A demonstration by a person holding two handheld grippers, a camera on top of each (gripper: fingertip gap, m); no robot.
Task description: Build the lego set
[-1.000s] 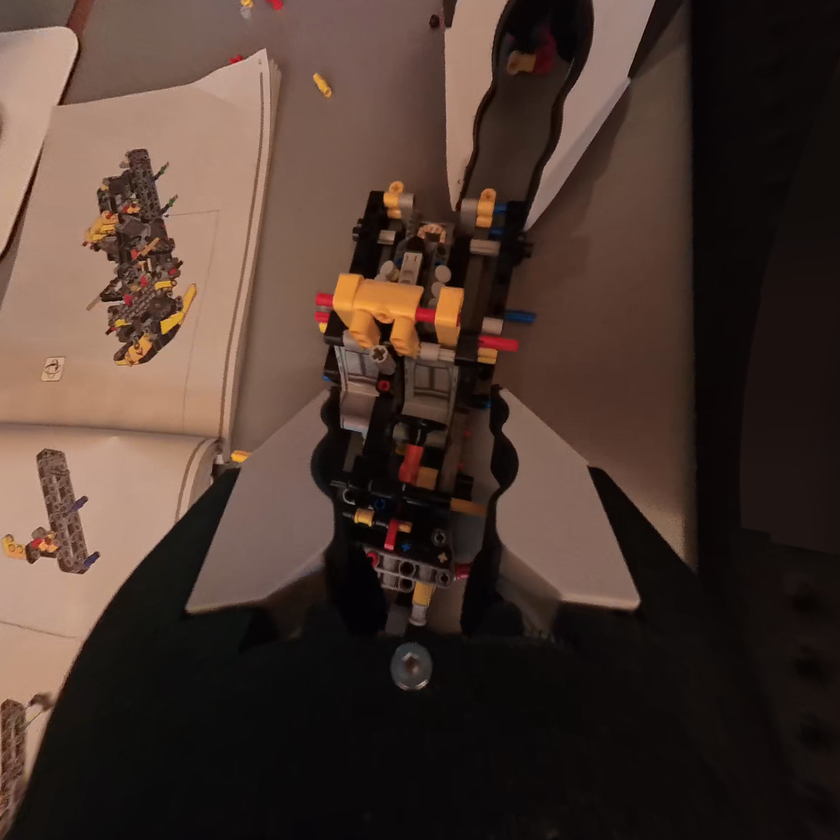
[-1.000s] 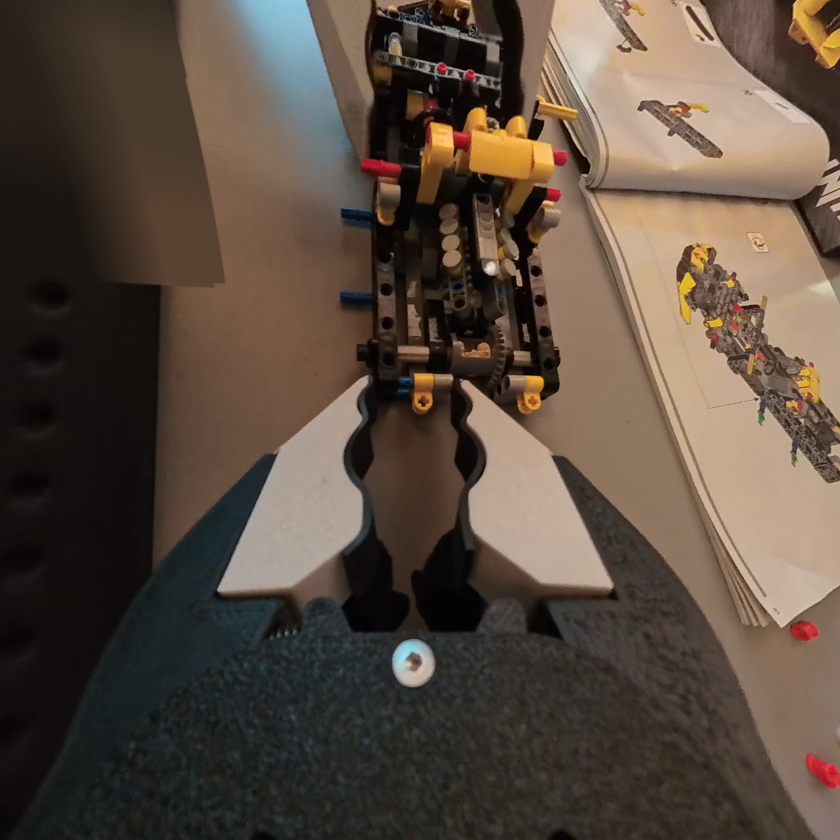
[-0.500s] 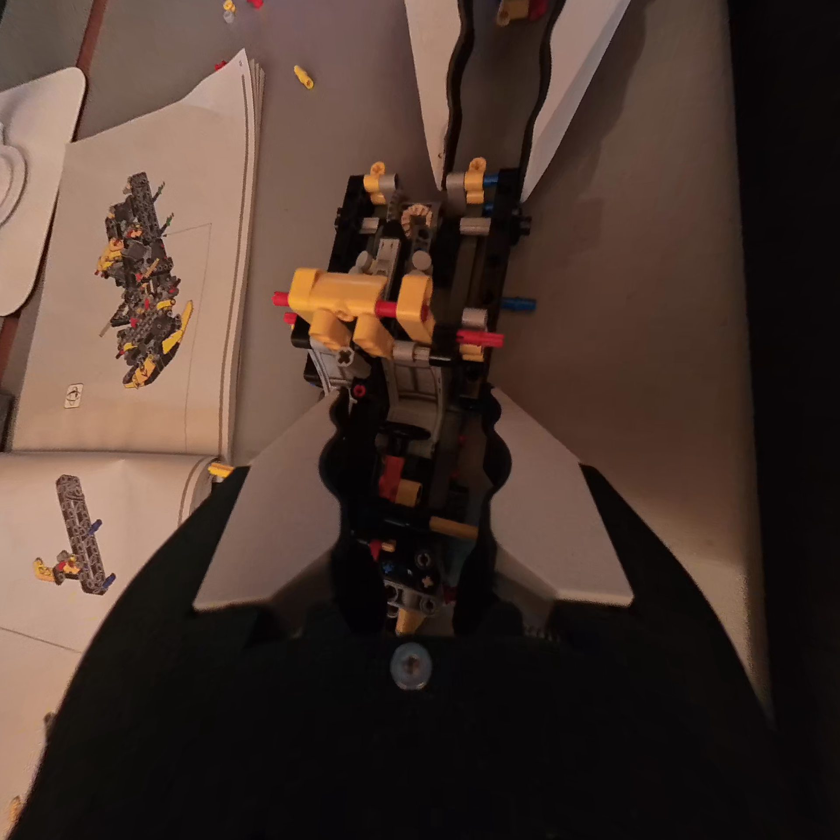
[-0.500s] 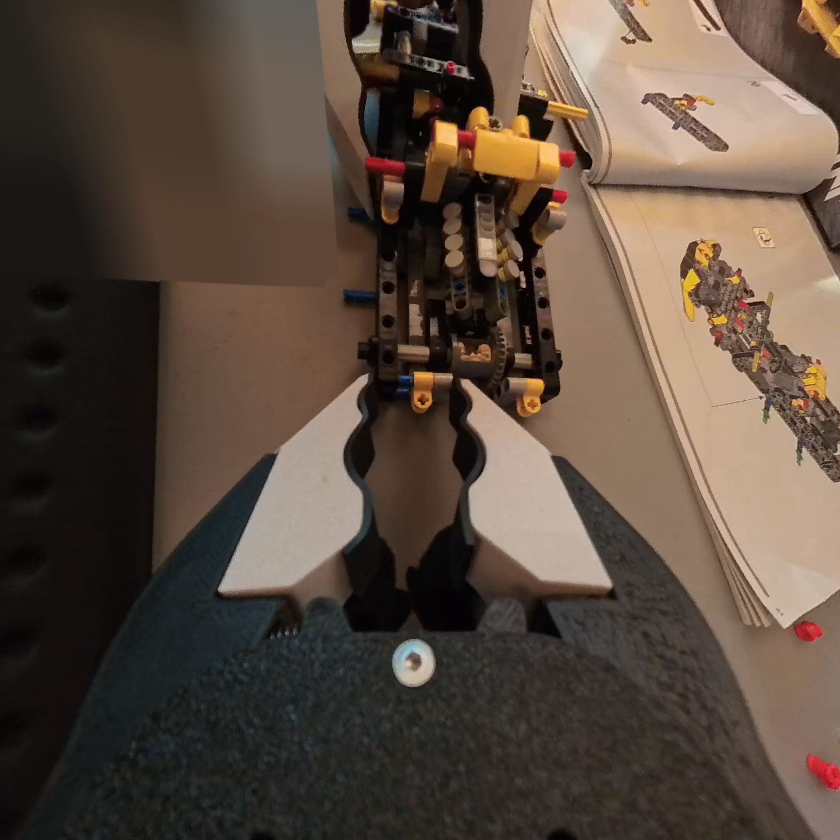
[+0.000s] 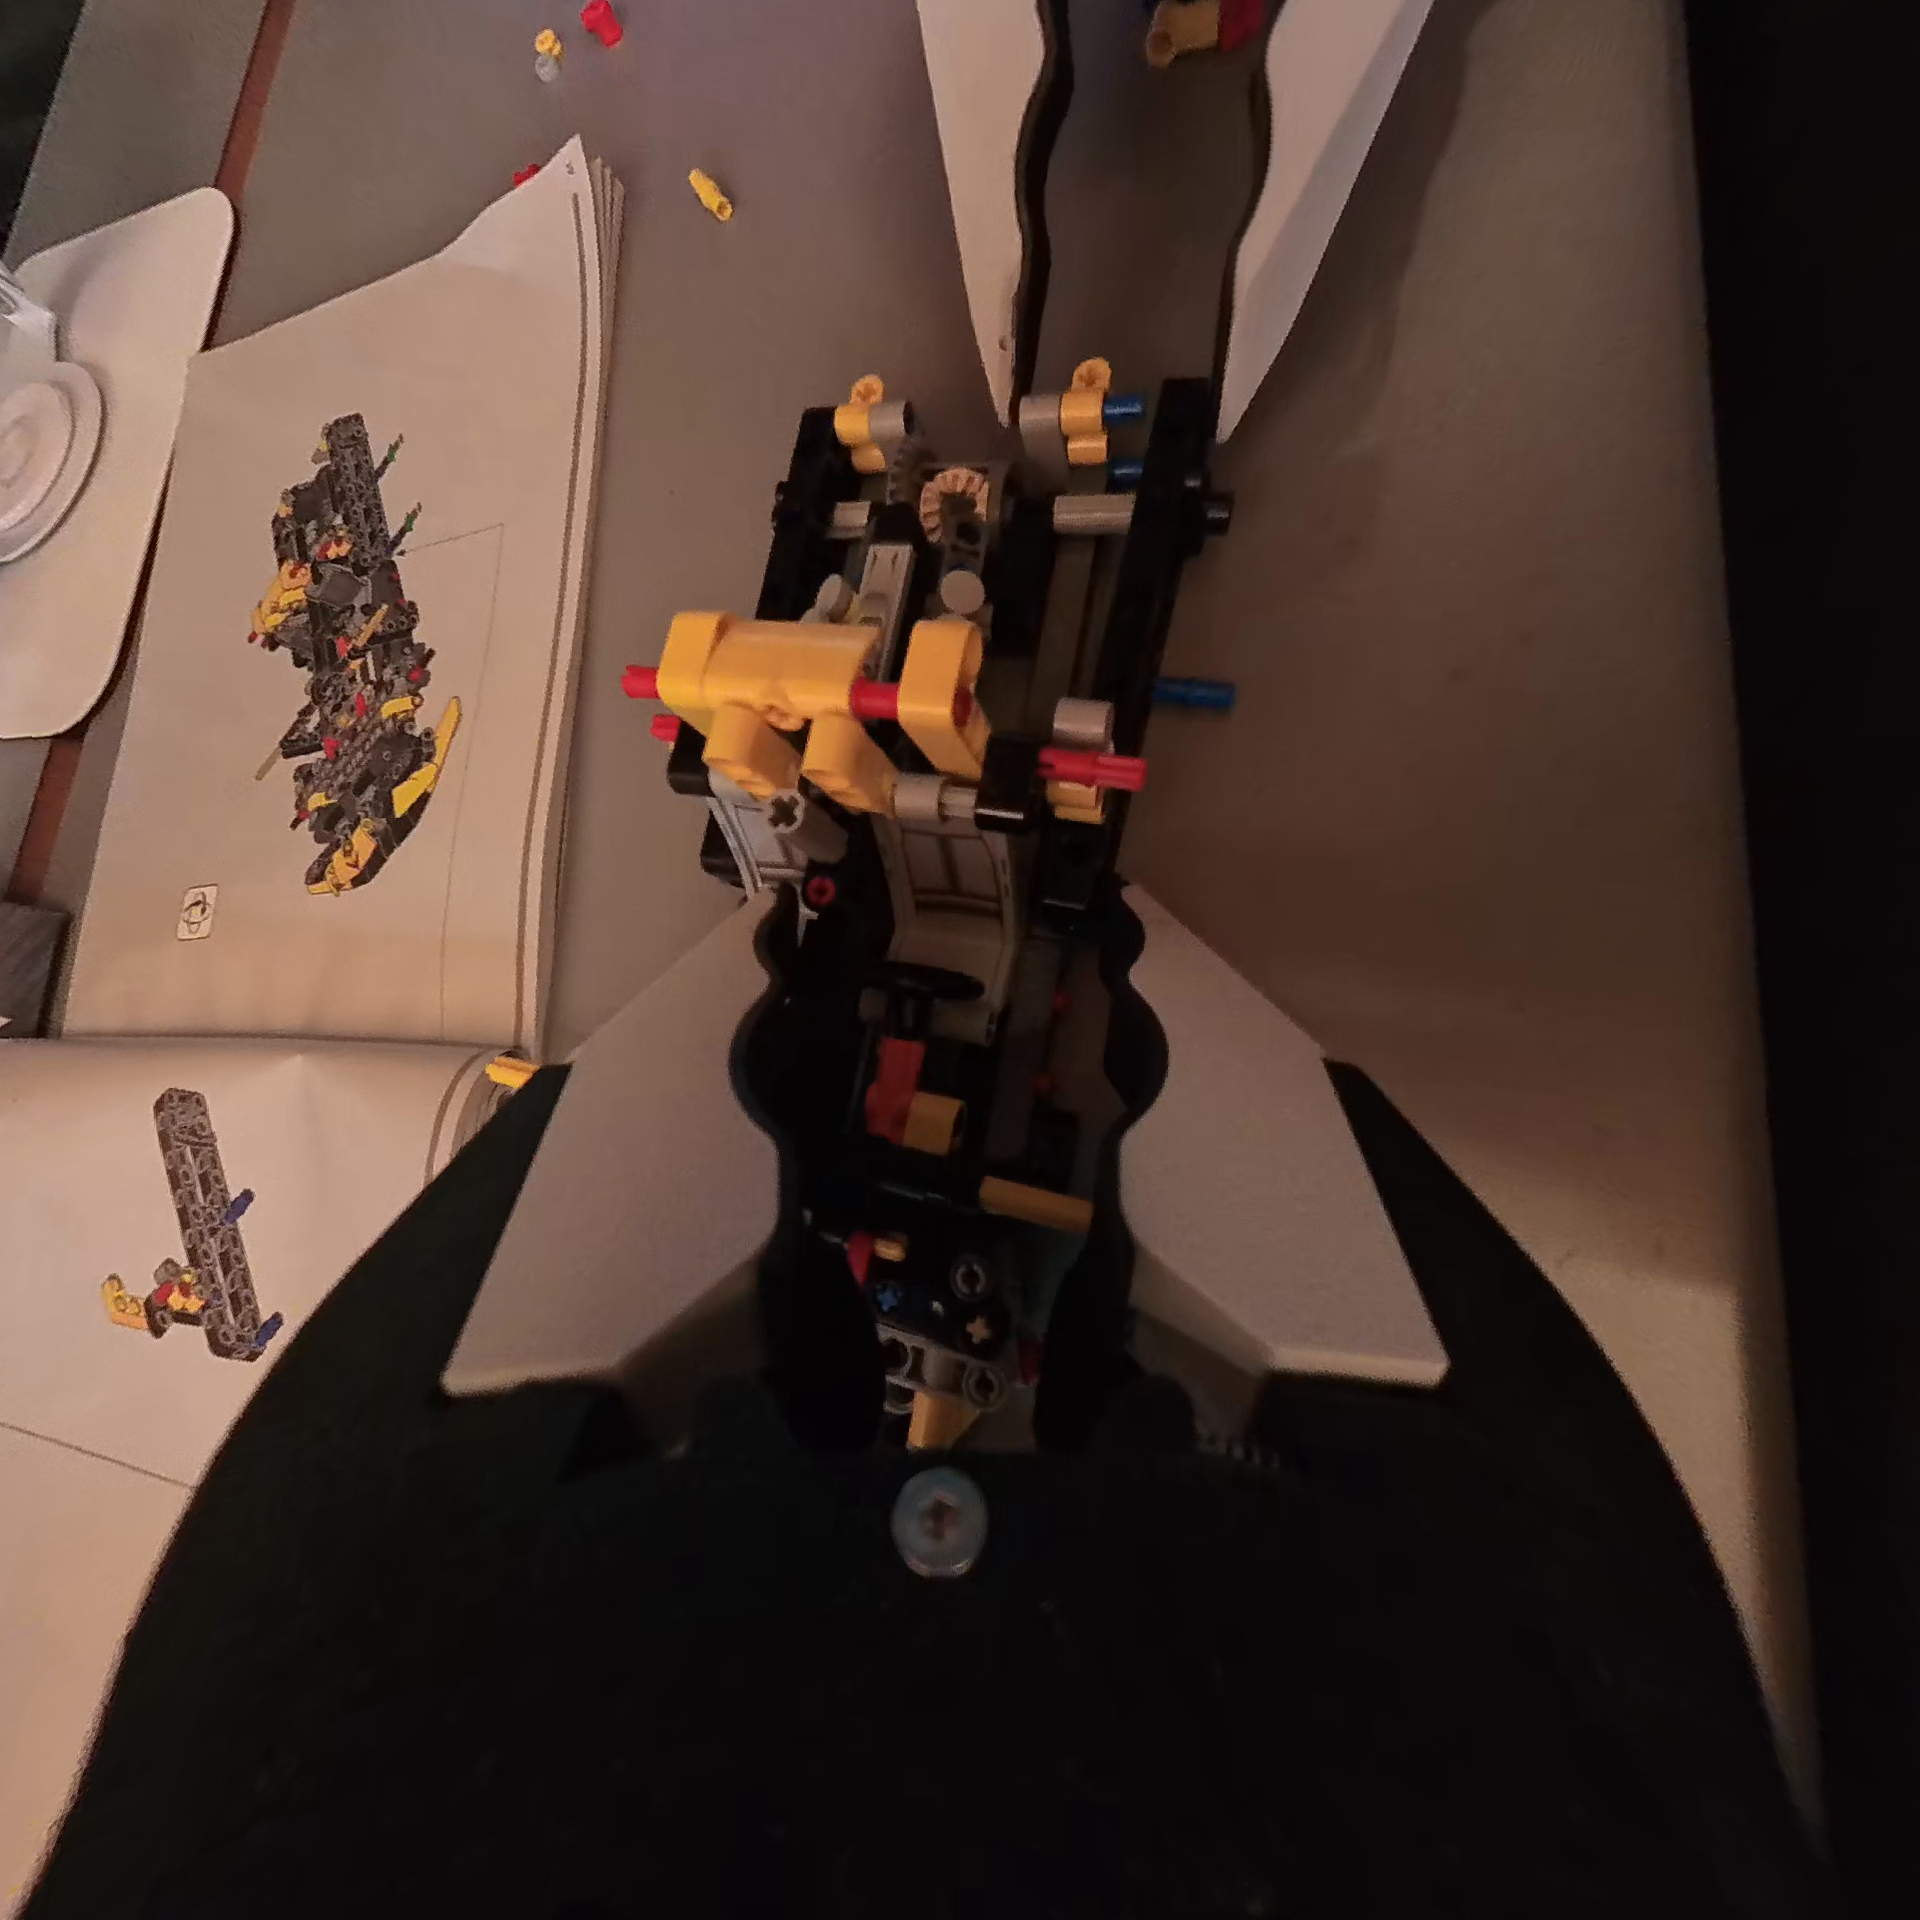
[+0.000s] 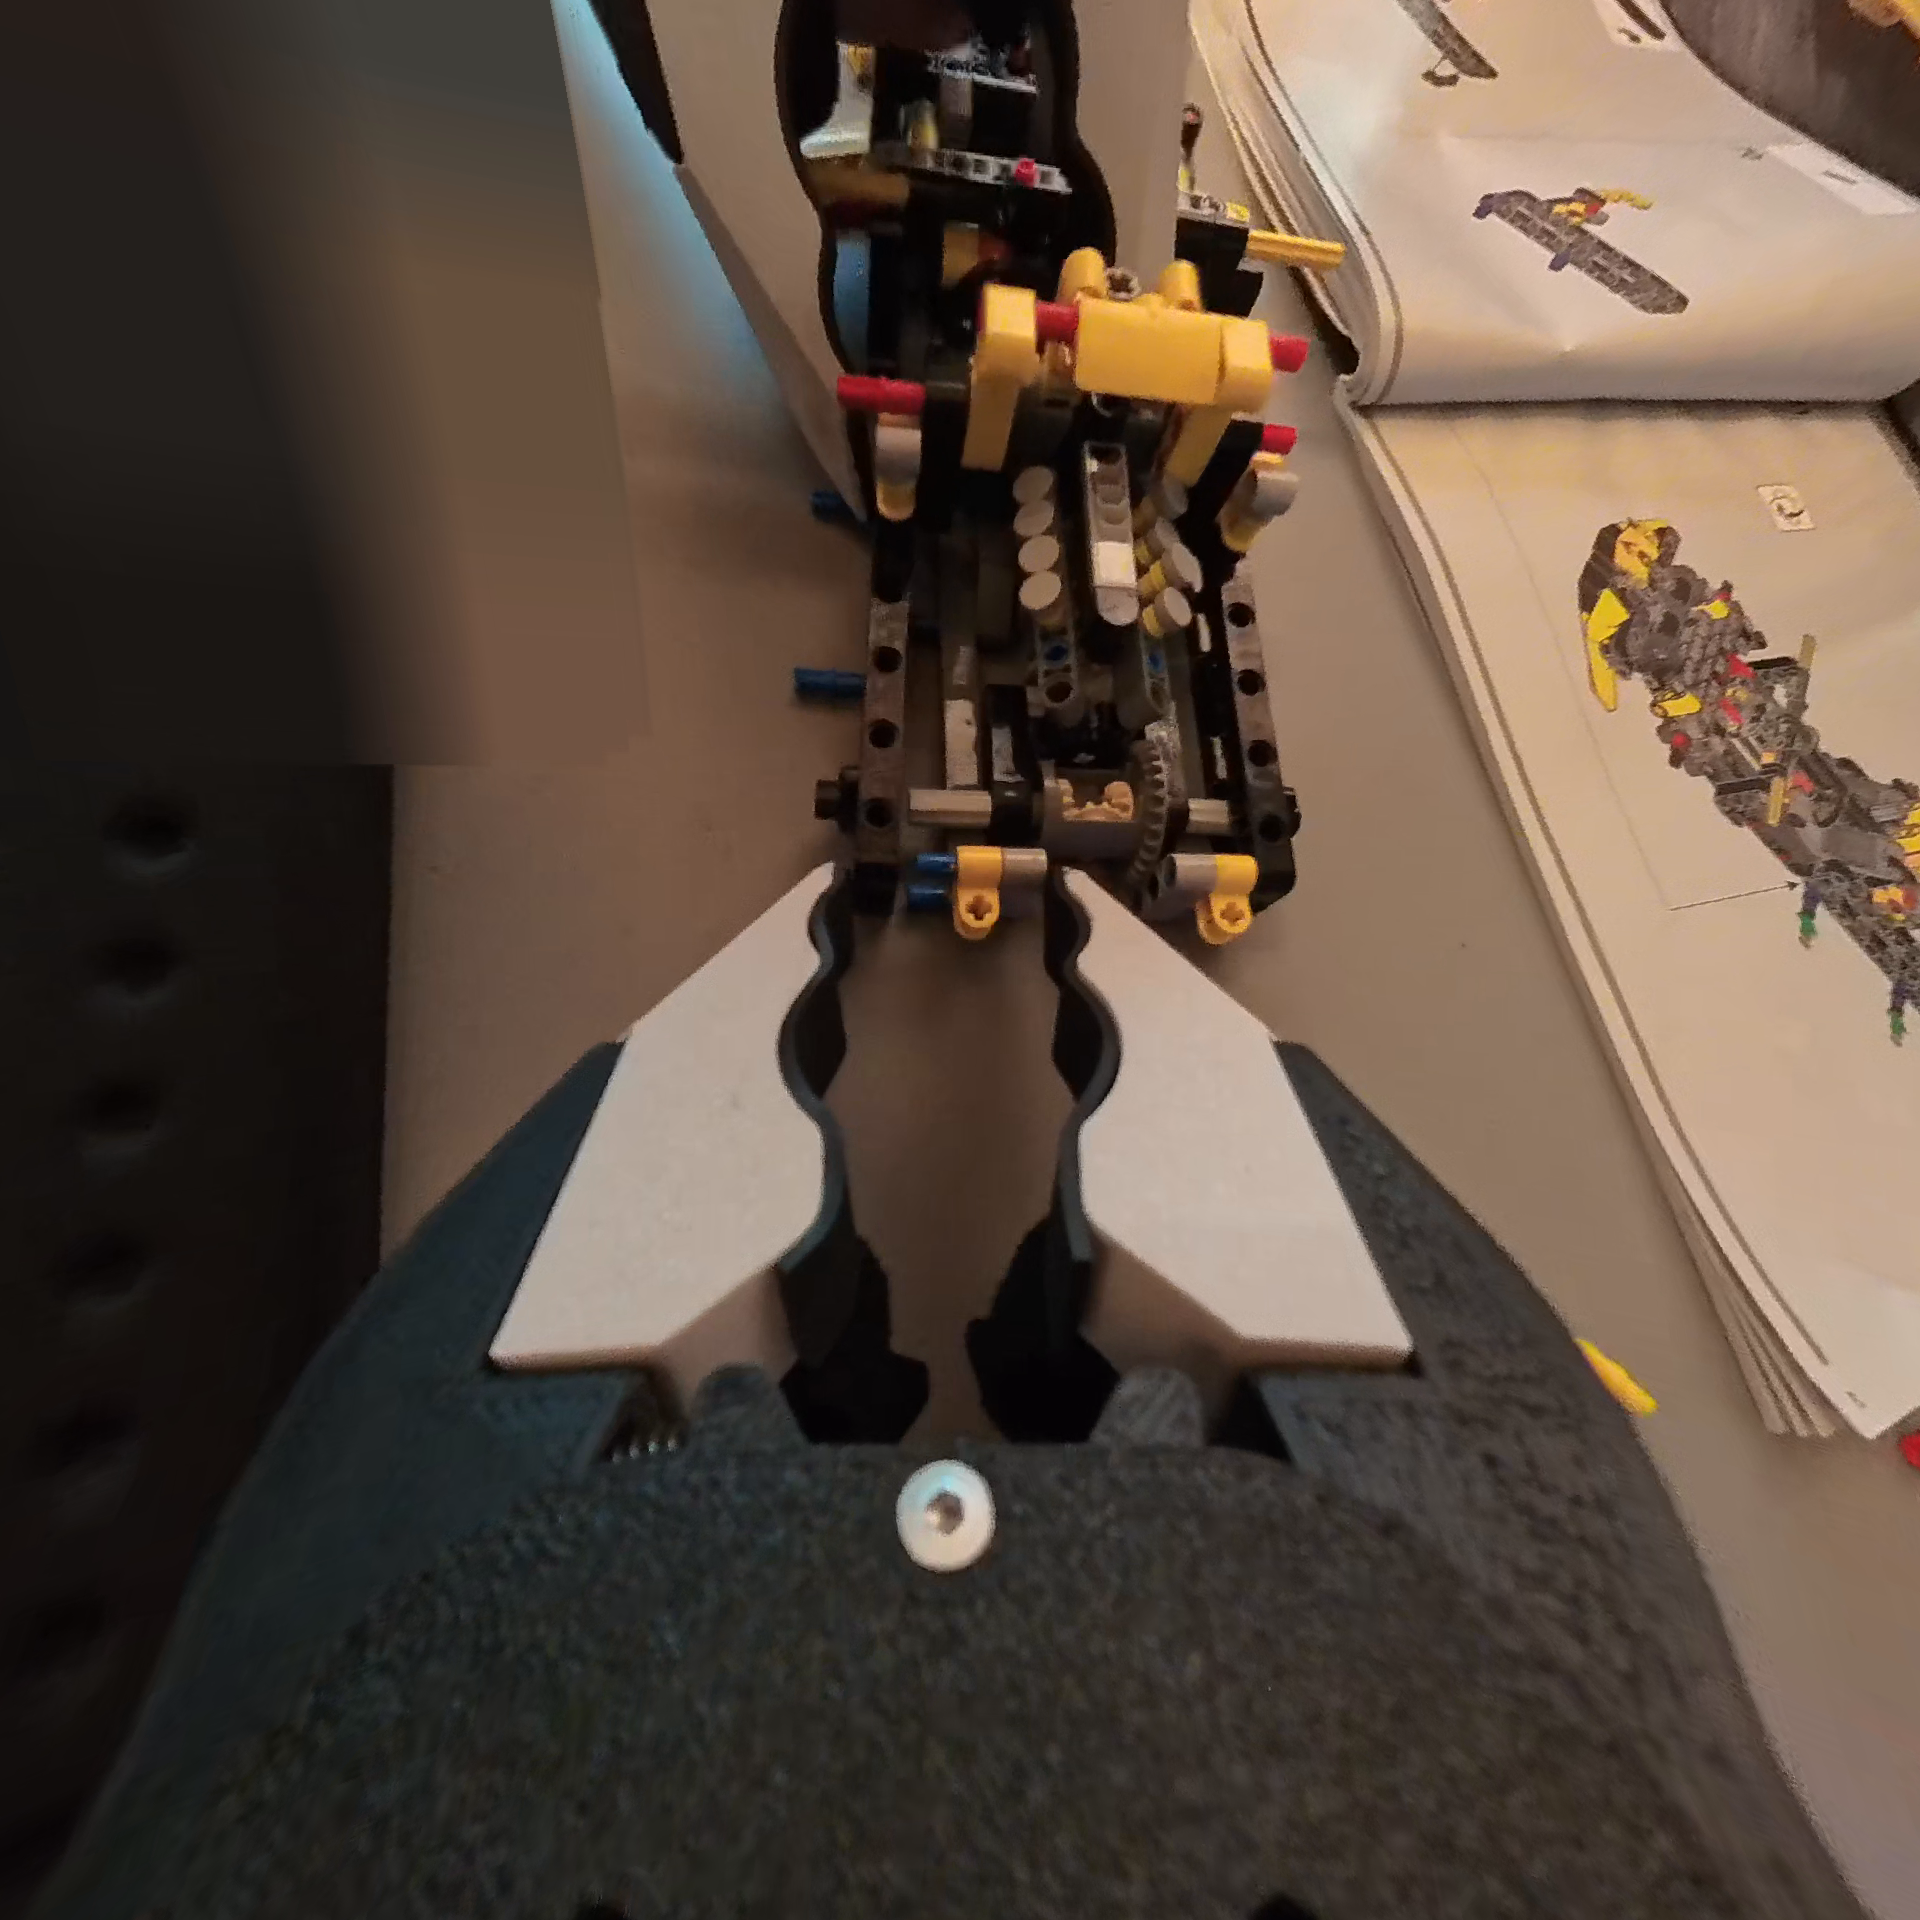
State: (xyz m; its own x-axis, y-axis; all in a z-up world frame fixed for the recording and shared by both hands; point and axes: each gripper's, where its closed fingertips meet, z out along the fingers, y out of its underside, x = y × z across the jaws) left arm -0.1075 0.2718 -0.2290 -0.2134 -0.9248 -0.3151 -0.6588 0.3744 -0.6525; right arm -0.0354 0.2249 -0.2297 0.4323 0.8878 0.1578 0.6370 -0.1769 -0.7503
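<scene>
left wrist view: the left gripper (image 5: pixel 940 914) has its jaws clamped on the near end of the one model (image 5: pixel 966 665), likely to steady it on the desk (image 5: pixel 1403 727). the right gripper (image 6: pixel 945 883) meets the far end, jaws apart and empty around one yellow connector (image 6: pixel 977 883). one open manual (image 5: pixel 395 644) lies beside, with four loose pieces (image 5: pixel 711 193) beyond.

Black grippers (image 6: pixel 945 904), wavy white fingers (image 6: pixel 686 1174)

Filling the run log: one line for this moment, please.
left gripper: shut on lego model | right gripper: open, tips at model's near end | instruction booklet: open beside | phase: mid-build
</scene>
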